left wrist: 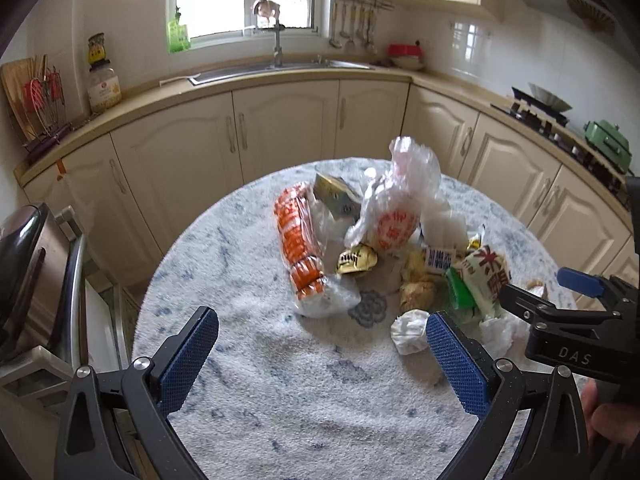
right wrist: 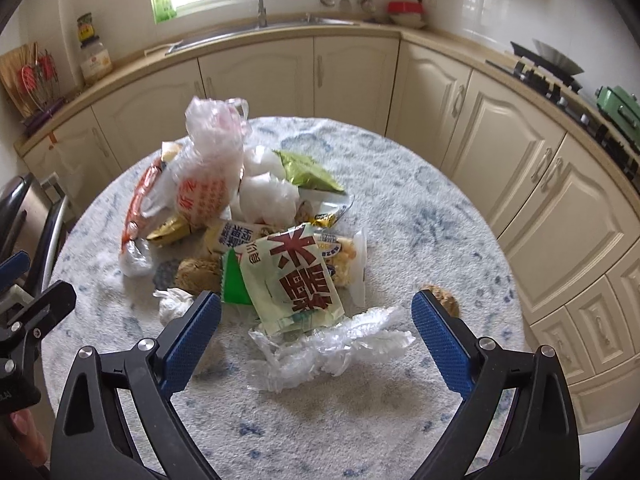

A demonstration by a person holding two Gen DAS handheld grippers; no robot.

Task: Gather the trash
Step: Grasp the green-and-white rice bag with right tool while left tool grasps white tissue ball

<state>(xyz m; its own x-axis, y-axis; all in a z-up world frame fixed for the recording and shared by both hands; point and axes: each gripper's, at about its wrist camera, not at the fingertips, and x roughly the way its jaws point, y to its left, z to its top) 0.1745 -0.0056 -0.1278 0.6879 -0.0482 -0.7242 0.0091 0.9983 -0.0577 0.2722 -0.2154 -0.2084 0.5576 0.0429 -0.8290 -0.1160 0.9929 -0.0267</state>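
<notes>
A pile of trash lies on a round table (left wrist: 260,400) with a white-and-blue cloth. It holds an orange-and-white wrapper (left wrist: 298,252), a knotted plastic bag with red print (left wrist: 394,216), a gold wrapper (left wrist: 356,260), a pale green snack packet with red characters (right wrist: 294,280), a crumpled tissue (left wrist: 408,330) and clear crumpled plastic (right wrist: 324,348). My left gripper (left wrist: 322,330) is open and empty, short of the pile. My right gripper (right wrist: 316,310) is open and empty, its fingers either side of the clear plastic and the green packet. It also shows in the left wrist view (left wrist: 560,304).
Cream kitchen cabinets (left wrist: 280,128) curve behind the table, with a sink (left wrist: 280,66) under a window and a stove (left wrist: 560,120) at the right. A steel-lidded bin (left wrist: 24,280) stands left of the table. A brown cookie (right wrist: 444,298) lies near my right finger.
</notes>
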